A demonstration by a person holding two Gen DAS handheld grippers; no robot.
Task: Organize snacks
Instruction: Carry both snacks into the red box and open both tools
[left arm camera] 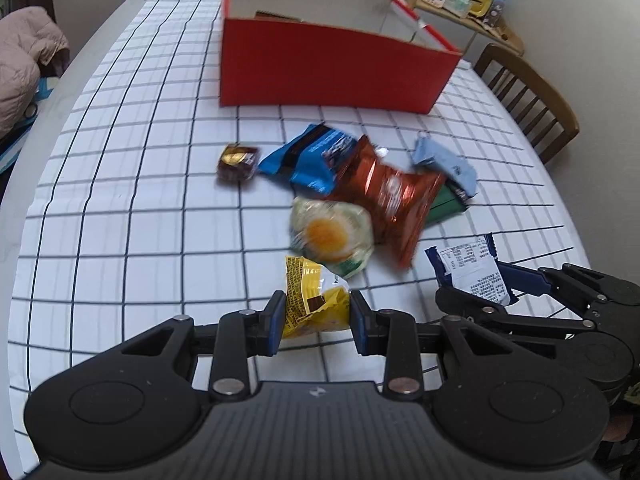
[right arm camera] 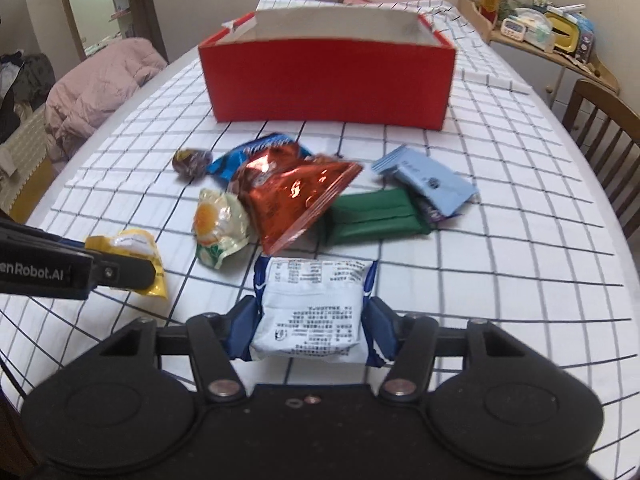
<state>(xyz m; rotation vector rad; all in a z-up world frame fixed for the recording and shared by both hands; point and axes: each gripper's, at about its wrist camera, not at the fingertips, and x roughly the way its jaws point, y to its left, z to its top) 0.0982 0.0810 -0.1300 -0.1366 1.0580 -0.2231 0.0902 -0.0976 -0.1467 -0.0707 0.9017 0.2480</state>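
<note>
My left gripper [left arm camera: 318, 312] is shut on a yellow snack packet [left arm camera: 314, 300], held just above the checked tablecloth. My right gripper [right arm camera: 310, 320] is shut on a blue and white snack packet [right arm camera: 314, 308]; that packet also shows at the right of the left wrist view [left arm camera: 472, 272]. A loose pile lies ahead: an orange foil bag [right arm camera: 296, 196], a pale egg-print packet [right arm camera: 218, 220], a green packet [right arm camera: 376, 216], a light blue packet [right arm camera: 428, 180], a bright blue packet [left arm camera: 308, 158] and a small brown sweet [left arm camera: 237, 162]. An open red box [right arm camera: 328, 80] stands behind the pile.
The table [right arm camera: 500, 240] has a white cloth with a dark grid. A wooden chair [right arm camera: 608, 128] stands at the right edge. A pink jacket [right arm camera: 96, 96] lies at the left. A cluttered shelf [right arm camera: 552, 36] is at the back right.
</note>
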